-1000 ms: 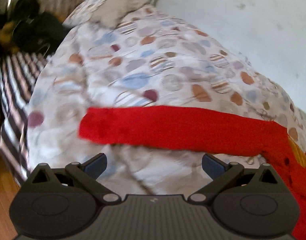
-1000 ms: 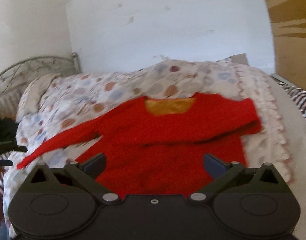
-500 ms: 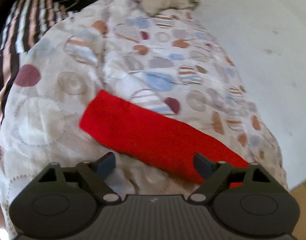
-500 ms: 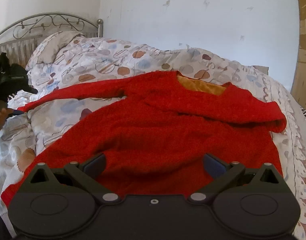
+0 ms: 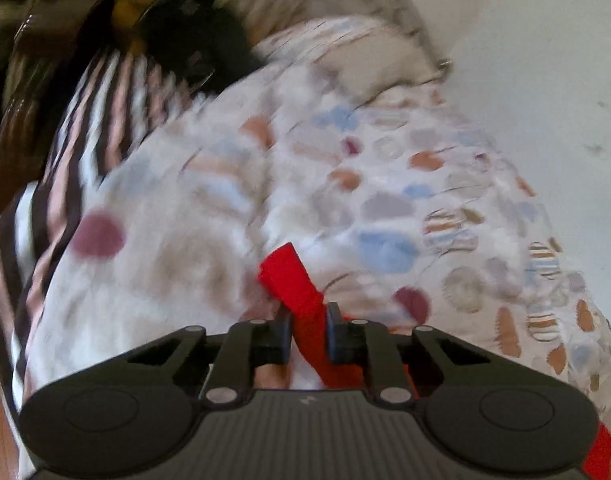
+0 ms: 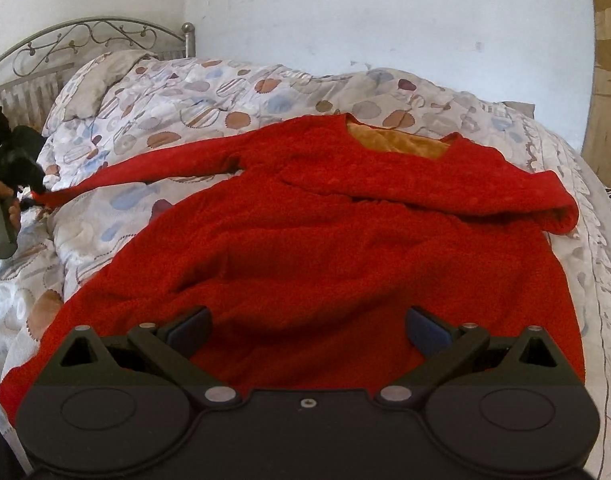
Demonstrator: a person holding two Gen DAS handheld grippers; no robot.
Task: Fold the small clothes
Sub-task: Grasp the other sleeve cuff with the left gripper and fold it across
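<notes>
Red sweater (image 6: 325,240) spread flat on patterned duvet (image 6: 177,92). Right gripper (image 6: 307,326) wide apart above hem. Left gripper (image 6: 29,176) at far left pinching sleeve cuff (image 6: 53,197). Other sleeve folded across chest.

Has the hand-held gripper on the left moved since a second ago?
Yes. The left hand-held gripper moved forward over the patterned quilt onto the red sweater's sleeve and closed on its cuff; earlier it hung open, short of the sleeve.

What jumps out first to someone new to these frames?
The red sweater, spread flat over the spotted duvet, fills the middle of the right wrist view, its orange lining showing at the neck. The left gripper is shut on the sleeve end, at the bed's left side. The right gripper is open above the hem.
</notes>
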